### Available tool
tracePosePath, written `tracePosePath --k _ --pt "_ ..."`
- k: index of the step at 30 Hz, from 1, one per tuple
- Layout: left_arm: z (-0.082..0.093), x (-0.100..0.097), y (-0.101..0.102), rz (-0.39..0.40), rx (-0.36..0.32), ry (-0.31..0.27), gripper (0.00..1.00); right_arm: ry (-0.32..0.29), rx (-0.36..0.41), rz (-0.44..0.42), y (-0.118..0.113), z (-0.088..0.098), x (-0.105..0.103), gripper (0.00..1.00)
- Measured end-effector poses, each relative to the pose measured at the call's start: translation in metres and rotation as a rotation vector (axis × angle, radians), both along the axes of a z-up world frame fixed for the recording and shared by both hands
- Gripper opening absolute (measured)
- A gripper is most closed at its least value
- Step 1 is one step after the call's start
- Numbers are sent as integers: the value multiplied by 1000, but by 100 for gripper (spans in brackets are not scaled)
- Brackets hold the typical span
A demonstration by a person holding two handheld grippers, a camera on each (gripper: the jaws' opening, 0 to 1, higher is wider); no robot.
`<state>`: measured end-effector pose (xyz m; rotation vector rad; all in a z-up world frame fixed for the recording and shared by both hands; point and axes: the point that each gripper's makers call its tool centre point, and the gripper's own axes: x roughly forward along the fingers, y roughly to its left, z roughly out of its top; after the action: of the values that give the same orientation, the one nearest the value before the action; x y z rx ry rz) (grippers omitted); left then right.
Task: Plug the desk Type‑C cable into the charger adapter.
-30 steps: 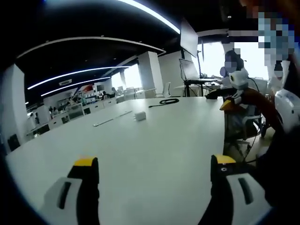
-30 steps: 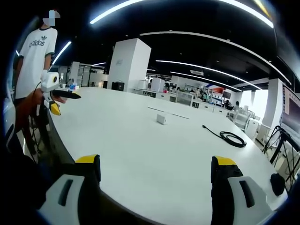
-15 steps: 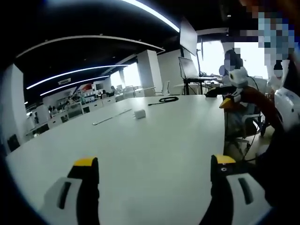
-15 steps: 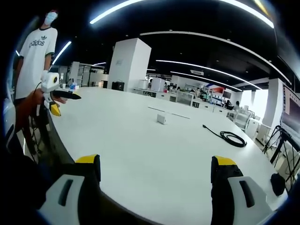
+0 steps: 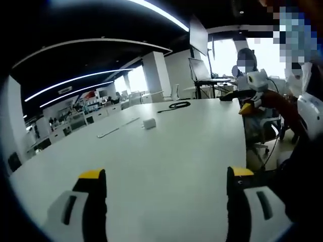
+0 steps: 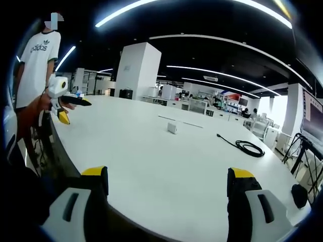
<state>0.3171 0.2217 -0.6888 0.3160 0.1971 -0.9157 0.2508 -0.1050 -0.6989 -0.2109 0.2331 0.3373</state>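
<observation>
A small white charger adapter (image 5: 149, 123) (image 6: 172, 128) stands on the big white table (image 5: 166, 151) (image 6: 151, 151), far ahead of both grippers. A coiled black Type-C cable (image 5: 175, 106) (image 6: 248, 147) lies farther along the table, apart from the adapter. My left gripper (image 5: 164, 201) is open above the near part of the table, nothing between its jaws. My right gripper (image 6: 166, 201) is open too, over the table's near edge, and holds nothing.
A thin white strip (image 5: 119, 127) (image 6: 179, 121) lies beyond the adapter. Another person (image 6: 35, 65) stands at the table's end holding a gripper (image 5: 255, 85) (image 6: 60, 96). A monitor on a stand (image 5: 199, 40) and office chairs lie past the table. A dark object (image 6: 299, 197) sits at the right edge.
Both views have shifted a little with my hands. The other person's gripper has lifted slightly. Adapter and cable lie where they were.
</observation>
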Motion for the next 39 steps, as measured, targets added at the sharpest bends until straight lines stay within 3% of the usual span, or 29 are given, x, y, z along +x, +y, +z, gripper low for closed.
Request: tracePosePath --k 22,39 --pt "3 49 -57 -140 83 0 100 -8 31 -9 -10 -4 8 100" --pt "3 70 -76 -170 117 13 100 -9 46 -20 -17 -6 12 100"
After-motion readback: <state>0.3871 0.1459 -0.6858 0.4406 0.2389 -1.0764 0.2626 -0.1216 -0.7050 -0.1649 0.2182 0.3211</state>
